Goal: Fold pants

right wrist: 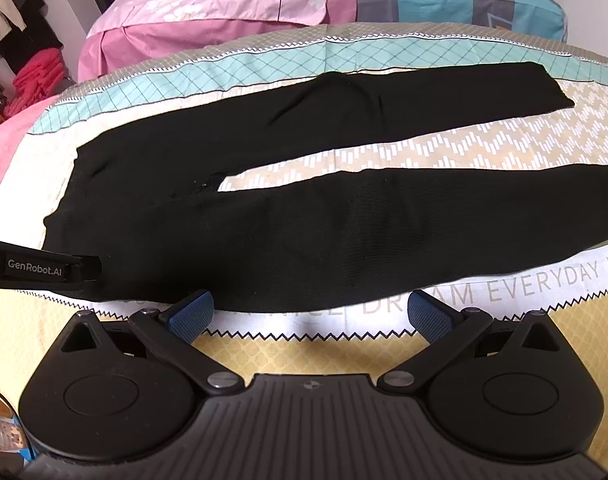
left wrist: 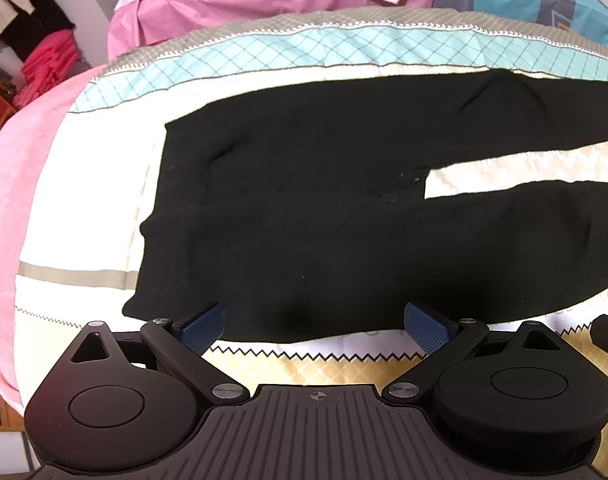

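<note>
1. Black pants point(right wrist: 304, 216) lie flat on a patterned bedspread point(right wrist: 464, 148), waistband to the left, legs spread apart rightward.
2. Left gripper point(left wrist: 314, 322) is spread wide at the pants' near edge, holding nothing.
3. Right gripper point(right wrist: 310, 312) is likewise spread, empty.

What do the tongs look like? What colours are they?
Both the left tongs and the right tongs are matte black, with round disc housings, silver screws and blue textured pads. One side panel reads "GenRobot.AI" in white.
</note>
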`<state>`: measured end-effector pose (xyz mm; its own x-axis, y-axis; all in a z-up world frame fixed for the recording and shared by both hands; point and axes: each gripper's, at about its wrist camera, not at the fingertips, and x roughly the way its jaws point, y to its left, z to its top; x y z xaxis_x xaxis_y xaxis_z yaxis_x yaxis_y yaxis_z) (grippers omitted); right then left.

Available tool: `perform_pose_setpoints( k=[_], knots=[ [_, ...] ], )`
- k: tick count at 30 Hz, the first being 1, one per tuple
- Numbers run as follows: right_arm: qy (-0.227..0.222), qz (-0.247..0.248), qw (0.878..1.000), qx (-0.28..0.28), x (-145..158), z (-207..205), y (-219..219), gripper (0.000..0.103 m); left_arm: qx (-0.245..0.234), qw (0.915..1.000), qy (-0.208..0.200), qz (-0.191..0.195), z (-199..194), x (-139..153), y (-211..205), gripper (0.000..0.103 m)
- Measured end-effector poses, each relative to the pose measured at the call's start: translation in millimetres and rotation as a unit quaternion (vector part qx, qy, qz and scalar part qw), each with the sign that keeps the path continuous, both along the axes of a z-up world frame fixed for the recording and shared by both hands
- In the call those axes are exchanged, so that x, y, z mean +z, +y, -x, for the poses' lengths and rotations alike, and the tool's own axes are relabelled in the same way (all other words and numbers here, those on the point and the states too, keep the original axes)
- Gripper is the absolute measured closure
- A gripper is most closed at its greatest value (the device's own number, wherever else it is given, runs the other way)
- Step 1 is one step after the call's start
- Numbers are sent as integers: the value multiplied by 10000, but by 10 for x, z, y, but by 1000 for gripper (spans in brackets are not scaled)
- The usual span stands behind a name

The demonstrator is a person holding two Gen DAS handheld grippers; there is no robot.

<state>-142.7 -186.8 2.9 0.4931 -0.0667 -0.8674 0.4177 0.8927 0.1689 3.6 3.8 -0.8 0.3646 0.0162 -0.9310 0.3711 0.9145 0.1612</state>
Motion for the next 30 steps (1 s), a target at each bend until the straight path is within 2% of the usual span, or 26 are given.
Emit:
perform_pose_setpoints(
  k=[17,30],
  knots=[
    [-102,-172,9998,75,-19,18,8,0,-46,10000,10,34,25,-9,-8,0],
    [-143,-326,9994,-3,-64,38,-112,0,-163,9999,36,-13,32,-51,-174,0]
  ],
)
